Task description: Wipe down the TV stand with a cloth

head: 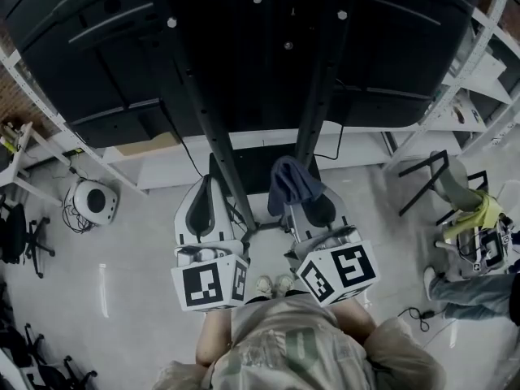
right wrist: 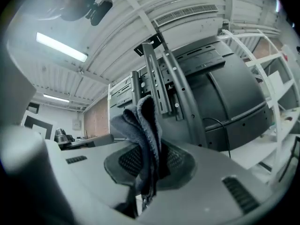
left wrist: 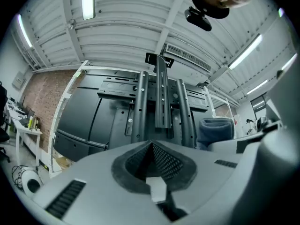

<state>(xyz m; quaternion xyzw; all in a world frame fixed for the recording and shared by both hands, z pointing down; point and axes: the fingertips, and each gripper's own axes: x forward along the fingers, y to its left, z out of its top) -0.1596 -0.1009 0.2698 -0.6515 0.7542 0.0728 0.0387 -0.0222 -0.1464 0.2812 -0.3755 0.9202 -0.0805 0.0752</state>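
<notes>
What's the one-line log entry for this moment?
left claw: shut, empty | right claw: shut on cloth | TV stand: ahead, contact unclear

TV stand (head: 319, 88) top cut off at upper edge, lower end of cloth (right wrist: 143, 121) hidden between right tongs (right wrist: 151, 146)

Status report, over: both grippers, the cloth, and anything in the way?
Left gripper shut, empty. Right gripper shut on cloth, close to TV stand uprights; contact unclear. Thin cable hangs beside the stand.

- Head view: dim, bluish, dark in the corners.
- Above the left gripper (left wrist: 151, 146), long white ceiling tube lights (left wrist: 88, 1) glare.
- Fisheye distortion bends the edges of both gripper views; the nearest surfaces are soft.
</notes>
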